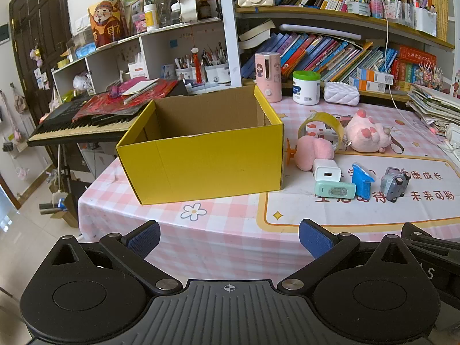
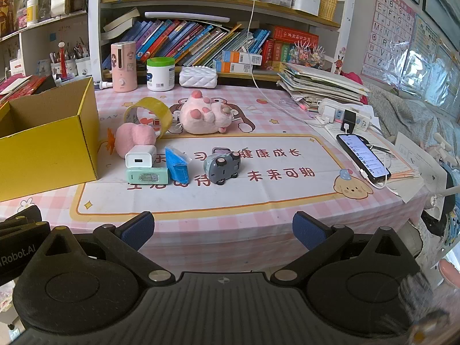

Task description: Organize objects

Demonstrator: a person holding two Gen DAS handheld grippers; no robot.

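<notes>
While my left gripper (image 1: 229, 238) hangs at the near edge of the table with its blue-padded fingers spread wide and nothing between them, its camera looks almost straight at the open yellow cardboard box (image 1: 201, 166). The box stands ahead and slightly left of my tongs, its mouth facing up and, as far as I can see in, nothing in it. The loose things lie well off to the right of that gripper: a white square charger block (image 1: 327, 169), a mint-green rectangular case (image 1: 335, 190), a blue plastic packet (image 1: 363, 183) and a small grey toy car (image 1: 393, 183), with a round pink plush puff (image 1: 314, 149) behind them.

From the right wrist, my right gripper (image 2: 222, 231) is just as wide open and just as empty. Here the cluster sits ahead and a little left: the grey car (image 2: 221, 168) almost on my centre line, the mint case (image 2: 148, 176) lying with its long axis across my view, touching the charger (image 2: 140, 157) behind it. The box (image 2: 49, 149) stands far left.

So I judge the right gripper nearer the objects and the left nearer the box; the car looks the straightest reach.
</notes>
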